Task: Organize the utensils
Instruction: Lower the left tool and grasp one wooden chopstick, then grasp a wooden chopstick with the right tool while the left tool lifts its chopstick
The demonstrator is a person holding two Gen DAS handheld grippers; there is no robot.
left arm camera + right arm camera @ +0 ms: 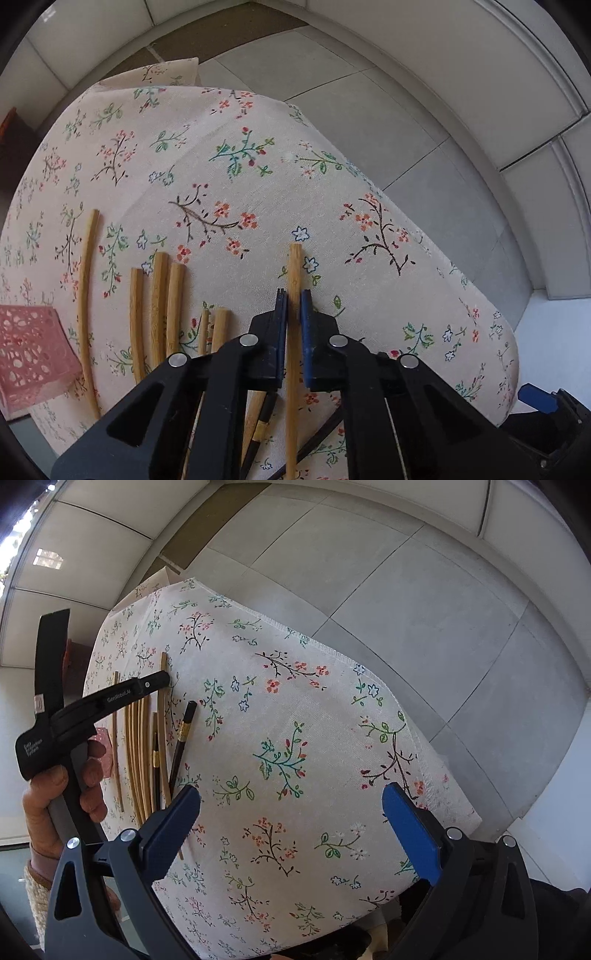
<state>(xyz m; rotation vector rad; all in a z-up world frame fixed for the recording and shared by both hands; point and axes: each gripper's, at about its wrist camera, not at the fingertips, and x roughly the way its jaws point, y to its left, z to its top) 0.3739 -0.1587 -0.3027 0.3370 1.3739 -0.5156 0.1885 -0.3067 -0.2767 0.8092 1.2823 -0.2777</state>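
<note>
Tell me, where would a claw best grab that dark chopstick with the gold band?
Probably the bare dark shaft of the dark chopstick just past the gold band, coming straight down with fingers either side. It lies flat on the tablecloth, and its right side is free of the bamboo chopsticks.

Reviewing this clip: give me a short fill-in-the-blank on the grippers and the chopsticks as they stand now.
1. The left gripper has its fingers on either side of a ___ chopstick.
2. The right gripper is ___ and holds nothing.
3. The dark chopsticks each carry a ___ band.
4. The tablecloth has a ___ print.

Missing words: bamboo; open; gold; floral
</note>
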